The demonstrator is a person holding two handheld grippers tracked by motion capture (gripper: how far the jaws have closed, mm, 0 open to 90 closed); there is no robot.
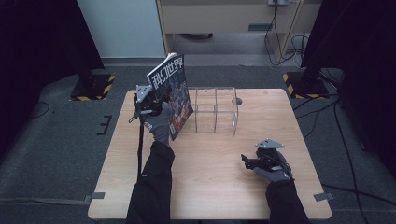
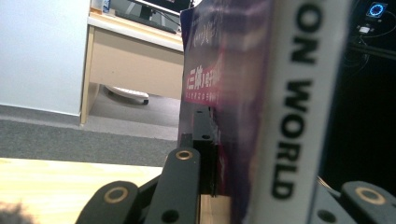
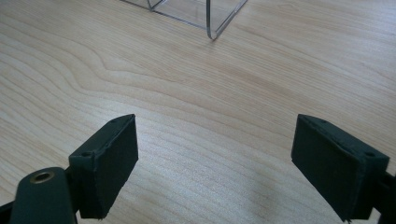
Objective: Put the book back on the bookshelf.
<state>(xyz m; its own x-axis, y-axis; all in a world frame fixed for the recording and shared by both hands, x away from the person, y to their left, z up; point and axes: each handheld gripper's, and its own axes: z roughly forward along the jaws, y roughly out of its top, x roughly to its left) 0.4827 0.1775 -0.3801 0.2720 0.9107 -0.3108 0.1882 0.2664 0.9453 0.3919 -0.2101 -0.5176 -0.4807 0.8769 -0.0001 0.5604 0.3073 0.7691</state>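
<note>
From above, the left gripper [image 1: 148, 100] is clamping a magazine [image 1: 170, 93] by its near edge and holding it upright, tilted a little, above the wooden table [image 1: 210, 186]. The magazine is standing just to the left of a clear acrylic rack [image 1: 216, 110], close beside its open side but not inside it. The right gripper [image 1: 254, 161] is resting low over the table, well apart from the rack, toward the person's side and to its right, with nothing in it.

Along the left gripper's own jaws, the magazine [image 2: 252, 112] is filling the gap, its white spine with black lettering facing the camera and the purple cover turning away to the left; the jaws are pressing on it from both sides.

Along the right gripper [image 3: 229, 163], the jaws are standing wide apart over bare table [image 3: 210, 93], and a corner of the rack [image 3: 210, 18] is showing ahead of them.
</note>
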